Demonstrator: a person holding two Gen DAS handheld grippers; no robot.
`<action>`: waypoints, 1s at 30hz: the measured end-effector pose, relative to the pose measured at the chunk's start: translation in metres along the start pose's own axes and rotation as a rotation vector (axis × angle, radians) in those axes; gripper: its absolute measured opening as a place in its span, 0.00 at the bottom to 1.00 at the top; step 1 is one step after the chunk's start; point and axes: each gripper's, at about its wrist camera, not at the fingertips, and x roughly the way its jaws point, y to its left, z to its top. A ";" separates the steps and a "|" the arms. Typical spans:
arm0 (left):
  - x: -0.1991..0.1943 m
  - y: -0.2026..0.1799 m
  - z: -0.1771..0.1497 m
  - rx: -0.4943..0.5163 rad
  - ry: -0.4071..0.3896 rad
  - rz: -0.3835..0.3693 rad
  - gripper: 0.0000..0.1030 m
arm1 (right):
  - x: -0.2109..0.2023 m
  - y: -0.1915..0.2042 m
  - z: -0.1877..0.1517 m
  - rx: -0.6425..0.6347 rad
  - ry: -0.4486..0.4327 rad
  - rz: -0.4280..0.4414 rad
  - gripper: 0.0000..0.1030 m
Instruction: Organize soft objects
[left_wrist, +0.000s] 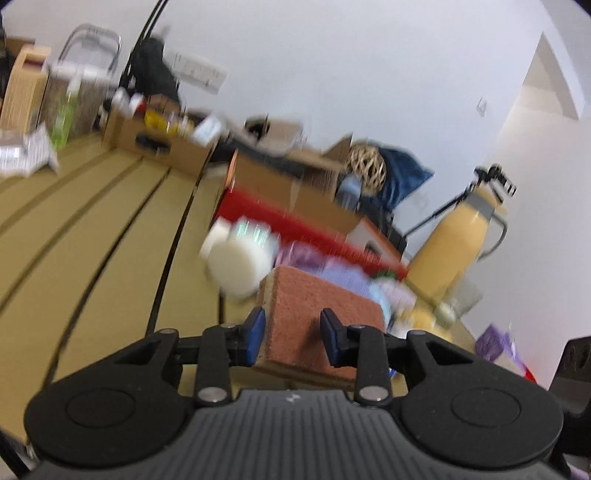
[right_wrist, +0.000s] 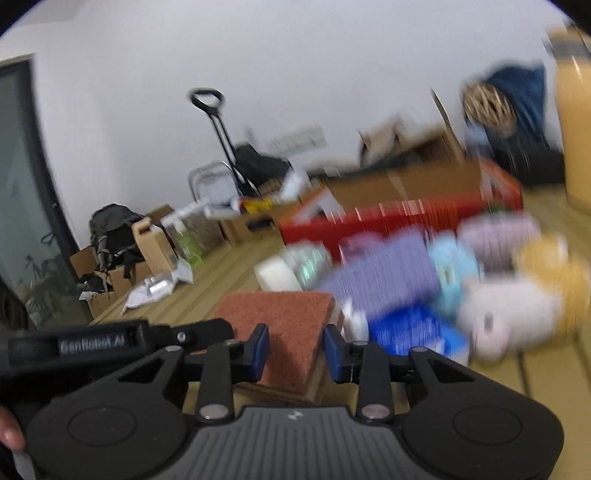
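Sponge block, rust-red scouring top on a tan foam base (left_wrist: 317, 321), sits on the yellowish wooden-plank worktop (left_wrist: 110, 229) and both claws have it. Left claw (left_wrist: 293, 338) is narrowed with blue pads on its two sides; right claw (right_wrist: 295, 352) pinches the same block from the other end. Just past it is a white foam roll (left_wrist: 236, 266), then a blurry heap of purple, light-blue and yellow soft stuff (right_wrist: 424, 273), and a red box (right_wrist: 406, 218) behind.
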 end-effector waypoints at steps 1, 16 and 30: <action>0.001 -0.005 0.010 0.009 -0.016 0.000 0.32 | 0.000 -0.001 0.010 0.000 -0.019 0.012 0.30; 0.194 -0.032 0.184 0.099 -0.013 -0.030 0.32 | 0.162 -0.100 0.213 0.078 0.035 -0.014 0.28; 0.324 0.029 0.187 0.070 0.203 0.167 0.46 | 0.337 -0.159 0.197 0.161 0.357 -0.114 0.29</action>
